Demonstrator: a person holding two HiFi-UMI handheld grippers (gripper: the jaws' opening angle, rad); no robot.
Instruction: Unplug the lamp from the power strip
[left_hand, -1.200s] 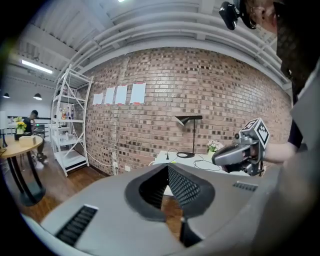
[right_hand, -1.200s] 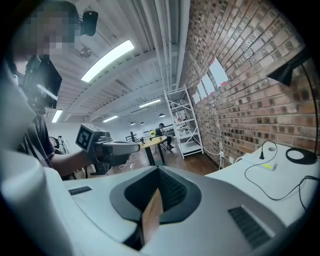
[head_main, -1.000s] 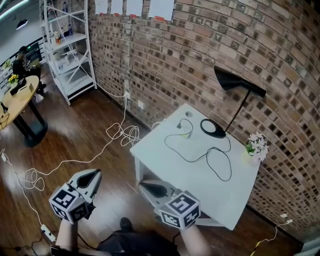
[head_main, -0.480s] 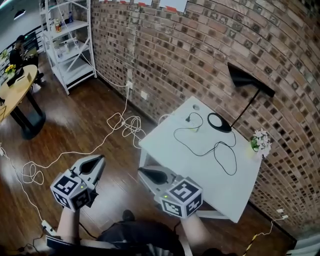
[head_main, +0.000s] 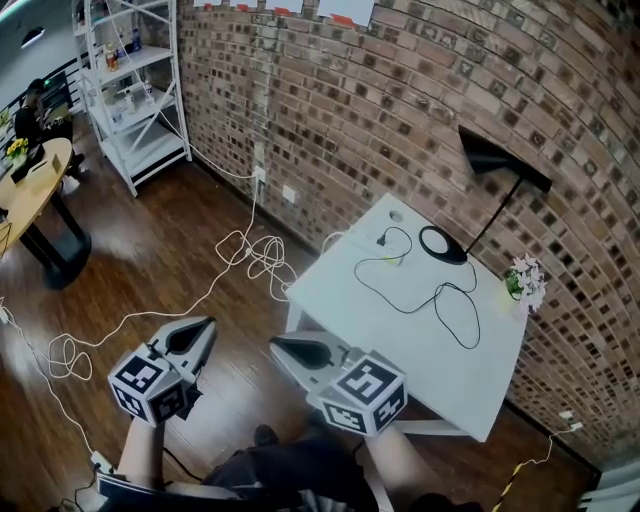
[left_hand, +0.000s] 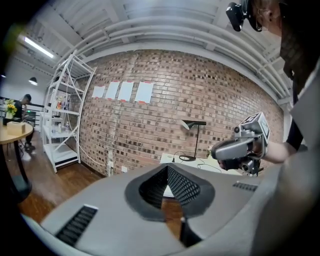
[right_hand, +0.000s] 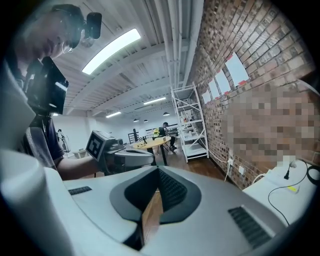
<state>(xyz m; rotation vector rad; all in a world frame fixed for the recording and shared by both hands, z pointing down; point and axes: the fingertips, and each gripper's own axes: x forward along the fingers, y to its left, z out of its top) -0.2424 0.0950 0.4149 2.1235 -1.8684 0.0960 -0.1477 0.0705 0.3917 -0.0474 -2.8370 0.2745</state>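
No legible text, numbers or brand marks in any view.

- Left marker cube (head_main: 150, 388), on the left gripper (head_main: 203, 328): black-and-white square patterns only, no letters.
- Right marker cube (head_main: 365, 392), on the right gripper (head_main: 276, 346): the same.
- Paper sheets (left_hand: 122, 91) on the brick wall (left_hand: 150, 125), far ahead of the left gripper: possibly printed, too small to read.

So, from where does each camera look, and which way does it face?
Head view: on the person's head, steeply down at floor, white table and lamp; both forearms, left gripper and right gripper show.
Left gripper view: on the left gripper, toward the brick wall and lamp; own shut jaws, right gripper show.
Right gripper view: on the right gripper, toward the round table; own shut jaws, left gripper show.
Shared: all three see the shelf.
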